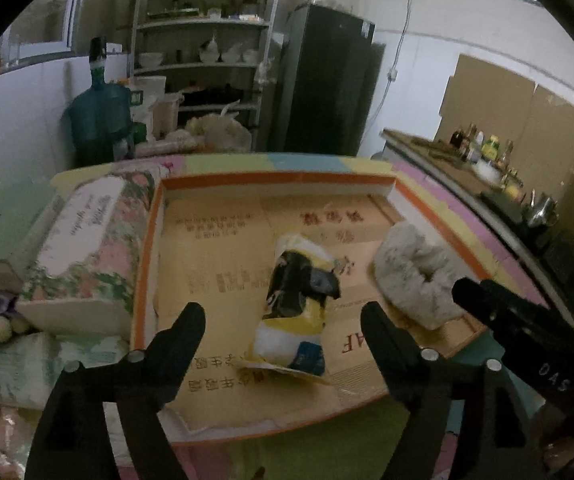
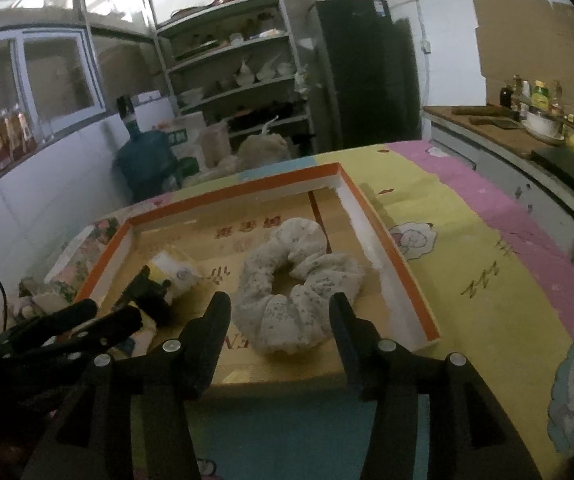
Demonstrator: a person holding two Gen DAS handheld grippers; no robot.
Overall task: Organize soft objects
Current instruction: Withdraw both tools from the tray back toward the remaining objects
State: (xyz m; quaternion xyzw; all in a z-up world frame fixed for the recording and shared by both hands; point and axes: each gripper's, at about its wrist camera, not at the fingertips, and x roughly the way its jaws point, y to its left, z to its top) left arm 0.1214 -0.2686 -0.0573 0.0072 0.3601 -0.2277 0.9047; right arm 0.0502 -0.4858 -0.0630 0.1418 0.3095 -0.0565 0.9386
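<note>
A shallow orange-rimmed cardboard tray sits on the patchwork-cloth worktop. Inside it, a yellow-and-white plastic packet lies left of a white speckled fabric scrunchie. A floral tissue box stands just beside the tray's left wall.

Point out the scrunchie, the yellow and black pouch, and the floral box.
scrunchie (image 2: 299, 284): right wrist view, on the gathered fabric ring, right of its hole.
yellow and black pouch (image 1: 295, 312): left wrist view, on its middle, the dark printed part.
floral box (image 1: 87, 252): left wrist view, on its top face.
</note>
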